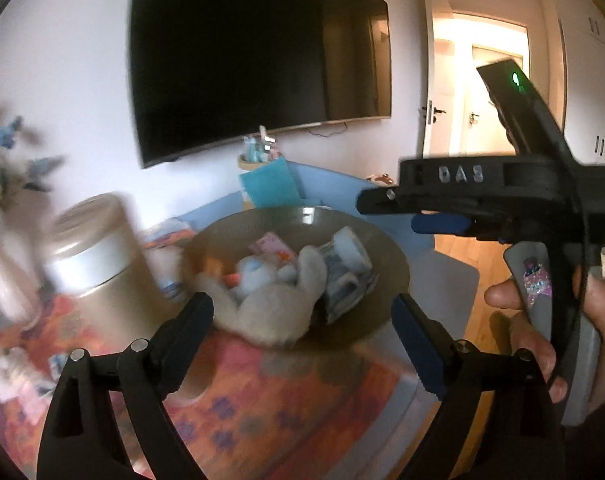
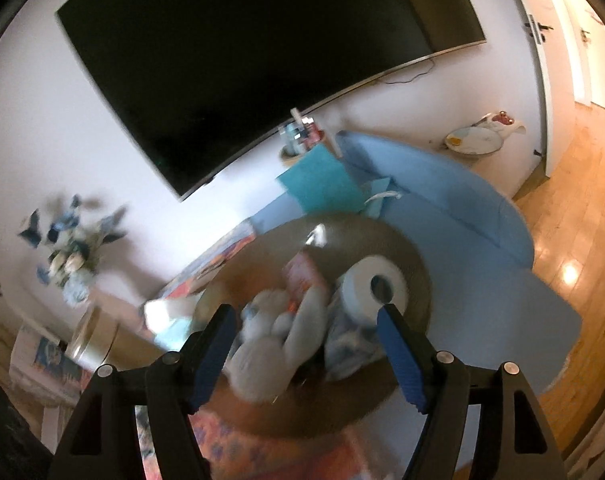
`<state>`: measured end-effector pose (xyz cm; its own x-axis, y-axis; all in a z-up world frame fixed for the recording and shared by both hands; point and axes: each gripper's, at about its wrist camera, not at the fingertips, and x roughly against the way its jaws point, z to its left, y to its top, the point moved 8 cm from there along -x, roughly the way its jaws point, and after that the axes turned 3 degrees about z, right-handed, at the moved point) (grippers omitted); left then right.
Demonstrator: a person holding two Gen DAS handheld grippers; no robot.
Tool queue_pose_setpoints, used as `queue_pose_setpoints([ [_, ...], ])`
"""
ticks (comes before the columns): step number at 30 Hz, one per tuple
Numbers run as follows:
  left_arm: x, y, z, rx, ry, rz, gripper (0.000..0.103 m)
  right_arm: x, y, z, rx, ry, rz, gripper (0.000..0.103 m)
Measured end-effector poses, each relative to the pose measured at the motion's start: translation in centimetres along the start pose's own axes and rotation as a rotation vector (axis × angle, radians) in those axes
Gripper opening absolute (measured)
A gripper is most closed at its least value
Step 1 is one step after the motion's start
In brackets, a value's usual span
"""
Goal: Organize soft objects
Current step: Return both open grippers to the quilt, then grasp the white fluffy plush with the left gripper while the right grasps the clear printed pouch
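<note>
Behind everything hangs a dark TV (image 2: 262,60) on a white wall, with a blue table (image 2: 482,264) on wood floor below it. Both grippers are empty with fingers spread apart: the left gripper (image 1: 302,332) and the right gripper (image 2: 306,344) each frame a brown bowl (image 1: 390,264) that sits on a patterned orange cloth (image 1: 282,408). Inside the bowl lie a pale plush toy (image 1: 270,304), a white paper roll (image 2: 372,284), crumpled blue-printed fabric (image 2: 350,344) and a pink item (image 1: 270,248). I judge this as the approach before a first pick; the next move probably calls for lowering 1 gripper around the plush and closing gently. Motion blur smears the bowl's contents, so smaller pieces are unclear. A metal-lidded canister (image 1: 98,264) stands just beside the bowl.
</note>
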<state>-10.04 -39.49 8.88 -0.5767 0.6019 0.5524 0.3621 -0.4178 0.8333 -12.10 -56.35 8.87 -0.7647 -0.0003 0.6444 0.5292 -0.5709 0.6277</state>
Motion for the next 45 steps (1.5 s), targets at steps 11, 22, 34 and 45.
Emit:
queue_pose_setpoints([
  [11,9.9,-7.7,15.0,0.228,0.290,0.002,0.091,0.9,-9.9,11.7,0.281,0.088,0.071,0.071],
  [22,12.3,-17.6,30.9,0.391,0.596,0.119,0.091,-5.0,-21.5,29.7,0.674,0.201,0.184,0.074],
  [34,11.9,-22.2,34.9,0.559,0.507,0.107,0.091,-14.1,-23.8,33.3,0.696,0.159,0.158,0.074],
  [45,11.8,-22.2,34.8,0.572,0.474,0.101,0.091,-16.7,-23.3,30.5,0.560,0.150,0.200,0.088],
])
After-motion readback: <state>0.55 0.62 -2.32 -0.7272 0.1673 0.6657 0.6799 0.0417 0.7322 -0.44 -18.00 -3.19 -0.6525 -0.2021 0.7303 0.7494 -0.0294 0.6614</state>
